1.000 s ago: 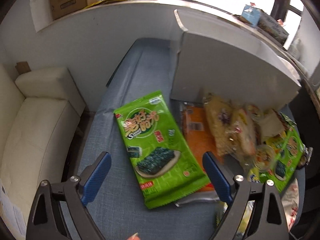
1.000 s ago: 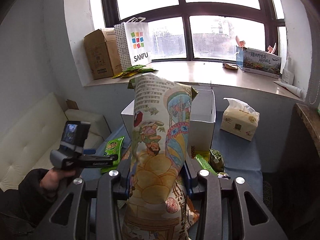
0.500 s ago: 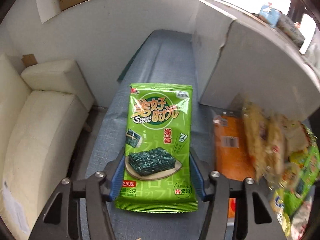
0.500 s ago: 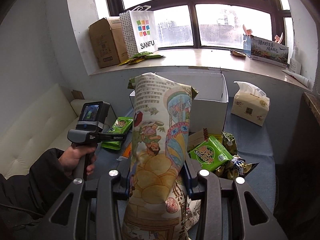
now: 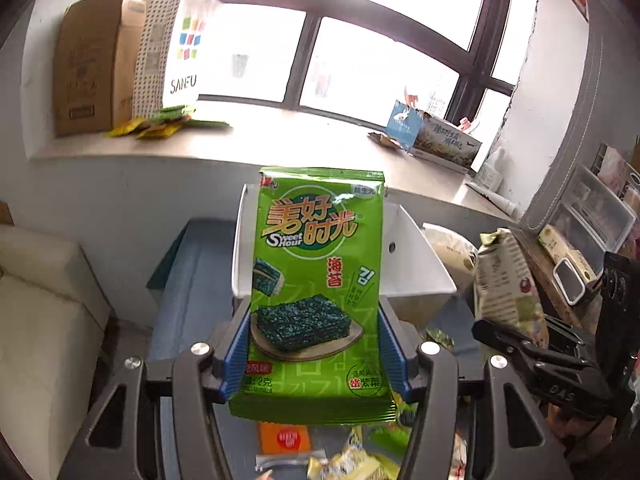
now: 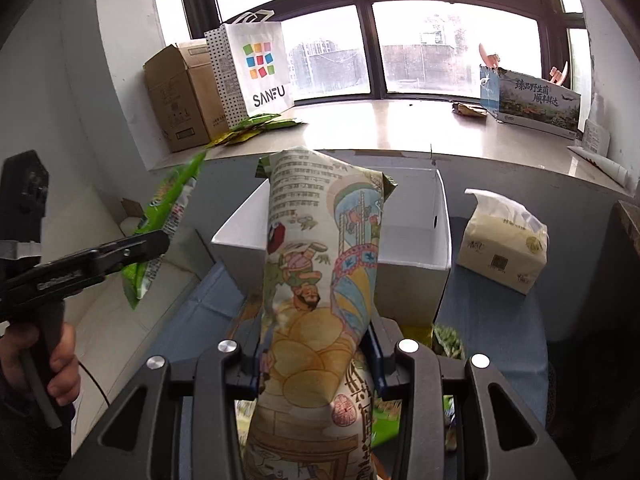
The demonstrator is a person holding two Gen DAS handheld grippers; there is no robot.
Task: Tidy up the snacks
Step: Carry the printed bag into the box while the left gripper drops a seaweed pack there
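Note:
My left gripper [image 5: 314, 354] is shut on a green seaweed snack packet [image 5: 318, 288] and holds it upright in the air in front of the open white box [image 5: 416, 264]. In the right wrist view the packet [image 6: 168, 216] hangs from the left gripper [image 6: 160, 240] at the left. My right gripper [image 6: 316, 356] is shut on a tall cartoon-printed snack bag [image 6: 320, 296], held upright before the white box [image 6: 436, 240]. That bag also shows in the left wrist view [image 5: 508, 280].
Loose snacks [image 5: 344, 452] lie on the blue surface [image 5: 192, 292] below. A tissue pack [image 6: 502, 242] stands right of the box. A white sofa [image 5: 44, 320] is at the left. The windowsill holds a cardboard box [image 6: 180, 92], a SANFU bag [image 6: 256, 68] and a printed carton [image 6: 532, 100].
My left gripper closed on the green packet, lifted it off the blue surface and tilted up towards the white box. My right gripper keeps the cartoon bag upright and has moved closer to the box.

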